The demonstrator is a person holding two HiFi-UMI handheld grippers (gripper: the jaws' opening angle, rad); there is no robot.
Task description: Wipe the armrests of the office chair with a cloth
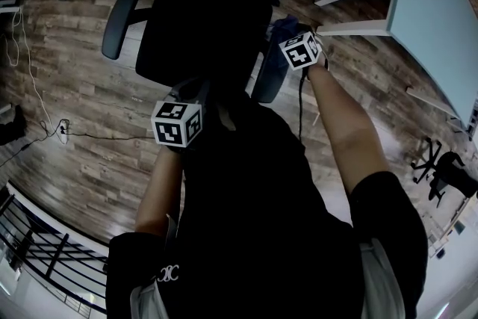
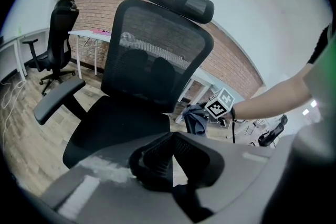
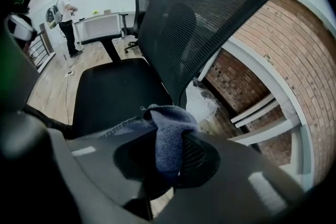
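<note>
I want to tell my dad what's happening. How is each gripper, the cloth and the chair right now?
left gripper: shut, holding nothing.
right gripper: shut on the cloth.
cloth: bunched up, sticking out of the right gripper.
office chair: upright, seat empty.

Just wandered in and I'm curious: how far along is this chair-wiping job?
No wiped armrest can be told apart. In hand: the right claw is clamped on the blue cloth, held beside one armrest; contact is unclear. Still to do: the other armrest; the left claw is shut, empty.
</note>
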